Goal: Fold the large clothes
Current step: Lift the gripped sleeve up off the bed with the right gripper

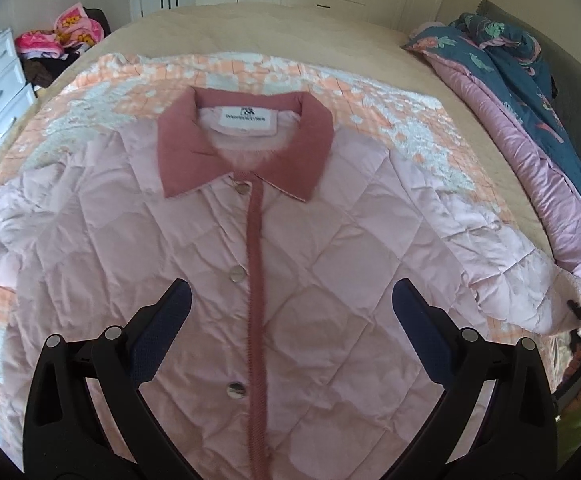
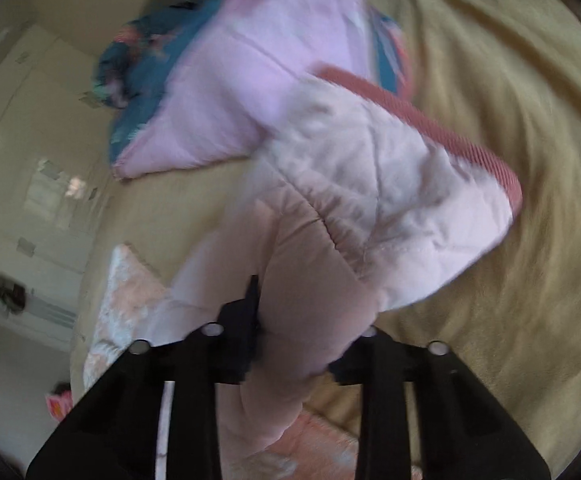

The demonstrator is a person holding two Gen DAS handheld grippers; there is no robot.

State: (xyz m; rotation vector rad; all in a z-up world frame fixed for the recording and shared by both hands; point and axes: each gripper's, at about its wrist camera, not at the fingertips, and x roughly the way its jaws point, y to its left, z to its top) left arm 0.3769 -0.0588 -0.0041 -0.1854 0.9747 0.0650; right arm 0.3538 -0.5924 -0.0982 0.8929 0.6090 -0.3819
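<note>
Lying face-up and buttoned on the bed [image 1: 490, 184], the pink quilted jacket [image 1: 218, 264] spreads ahead of and beneath the left gripper [image 1: 290, 316], whose jaws stand spread and empty above the placket, apparently waiting. The right gripper [image 2: 290, 320] has its jaws pinched on the sleeve [image 2: 370, 184], the cuff bunching beyond the tips, presumably to carry it inward for the first fold.

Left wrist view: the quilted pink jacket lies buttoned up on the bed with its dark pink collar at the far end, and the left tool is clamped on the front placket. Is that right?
Not quite. In the left wrist view the left tool is open, its fingers spread either side of the placket with nothing pinched. The quilted pink jacket does lie buttoned on the bed, dark pink collar at the far end.
</note>
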